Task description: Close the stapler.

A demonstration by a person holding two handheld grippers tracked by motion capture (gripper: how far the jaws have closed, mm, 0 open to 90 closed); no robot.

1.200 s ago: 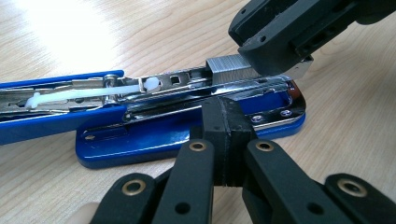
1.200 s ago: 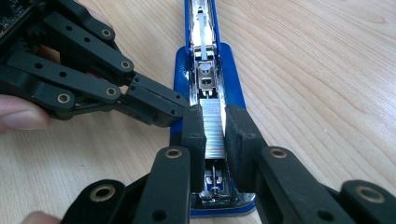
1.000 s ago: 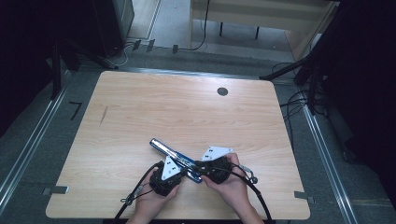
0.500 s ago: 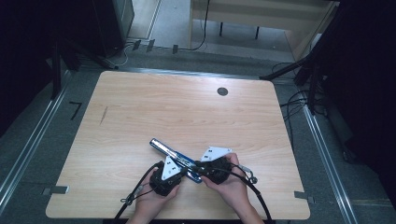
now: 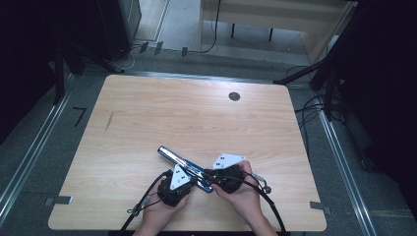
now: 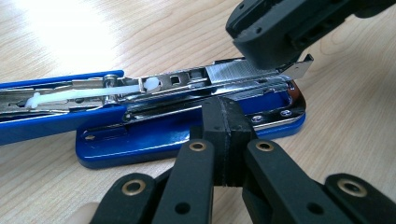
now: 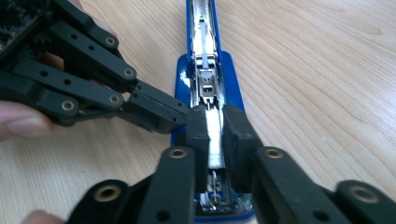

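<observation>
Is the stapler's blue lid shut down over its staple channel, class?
No: in the left gripper view the stapler lies open, its blue lid swung back flat and the metal staple channel bare.

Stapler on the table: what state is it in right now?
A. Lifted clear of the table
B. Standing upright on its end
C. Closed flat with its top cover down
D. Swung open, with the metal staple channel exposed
D: the blue stapler lies on the wooden table with its cover swung back, and the right gripper closes on a strip of staples in the bared metal channel.
</observation>
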